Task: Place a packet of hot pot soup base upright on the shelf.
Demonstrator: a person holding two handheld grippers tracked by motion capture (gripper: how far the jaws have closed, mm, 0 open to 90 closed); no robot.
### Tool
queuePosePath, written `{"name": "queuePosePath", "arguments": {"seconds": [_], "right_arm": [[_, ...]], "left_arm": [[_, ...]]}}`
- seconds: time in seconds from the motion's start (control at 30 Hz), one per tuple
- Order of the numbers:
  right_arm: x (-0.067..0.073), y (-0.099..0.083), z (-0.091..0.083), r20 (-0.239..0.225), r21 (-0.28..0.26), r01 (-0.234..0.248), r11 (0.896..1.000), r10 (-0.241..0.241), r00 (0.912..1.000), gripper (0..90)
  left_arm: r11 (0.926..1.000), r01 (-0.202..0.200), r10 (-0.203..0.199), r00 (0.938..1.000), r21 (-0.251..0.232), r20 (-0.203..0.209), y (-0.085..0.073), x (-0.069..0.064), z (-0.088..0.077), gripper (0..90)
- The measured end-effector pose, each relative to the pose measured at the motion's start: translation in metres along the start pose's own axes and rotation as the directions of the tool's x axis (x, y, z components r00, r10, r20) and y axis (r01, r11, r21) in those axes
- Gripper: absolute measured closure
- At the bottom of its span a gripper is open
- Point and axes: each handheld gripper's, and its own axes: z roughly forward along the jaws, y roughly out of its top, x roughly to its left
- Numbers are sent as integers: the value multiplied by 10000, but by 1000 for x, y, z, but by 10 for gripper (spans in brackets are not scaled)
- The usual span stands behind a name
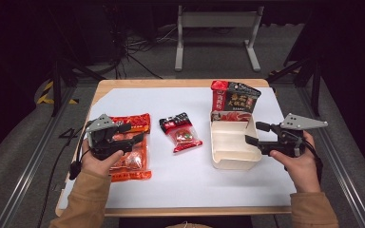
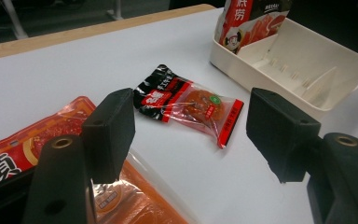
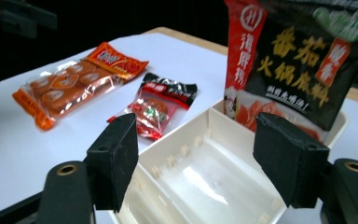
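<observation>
The left gripper point(image 1: 132, 134), jaws wide and empty, hovers over the orange snack pack point(image 1: 132, 159) at seven o'clock. The small red-black sachet point(image 1: 180, 132) lies mid-table: probably light, crinkly and slippery, best pinched by a sealed edge. At three o'clock, the right gripper point(image 1: 254, 133) gapes empty over the white tray point(image 1: 228, 156); a hotpot-base pouch point(image 1: 234, 102) stands at the tray's far end.

- The tall red and black pouch point(image 3: 292, 70) standing in the white tray point(image 3: 200, 177) carries big yellow characters "番茄" and under them "火锅底料" on its black part.
- On the red strip of the same pouch, white characters run downward; "捞" can be read, the others are not sure.
- The orange snack pack point(image 2: 23, 154) shows one large white character, "頭", on its red label.
- The small red and black packet point(image 2: 186, 105) has white print, too small to read.
</observation>
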Motion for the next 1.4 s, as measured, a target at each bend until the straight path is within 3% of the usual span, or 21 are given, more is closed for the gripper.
{"name": "queuePosePath", "arguments": {"seconds": [0.33, 0.63, 0.87, 1.13, 1.4], "right_arm": [[4, -11, 2, -189, 106, 86, 9999, -84, 9998, 305], [7, -12, 3, -294, 77, 195, 9998, -192, 9994, 301], [6, -13, 2, -228, 42, 113, 9999, -112, 9997, 301], [7, -14, 5, -324, 34, 84, 10000, -83, 9994, 301], [9, -13, 6, -439, 25, 356, 9994, -355, 9984, 370]], "left_arm": [[9994, -12, 2, 9995, -336, -303, 2, 9, -9, 335], [9989, -9, -23, 9975, -464, -700, 11, 38, -18, 315], [9983, 462, -510, 9879, -356, -1466, 8, 72, -23, 316], [9954, 962, -940, 9790, 32, -1809, -4, 101, -17, 326], [9948, 994, -922, 9715, 220, -2184, -14, 120, -8, 351]]}}
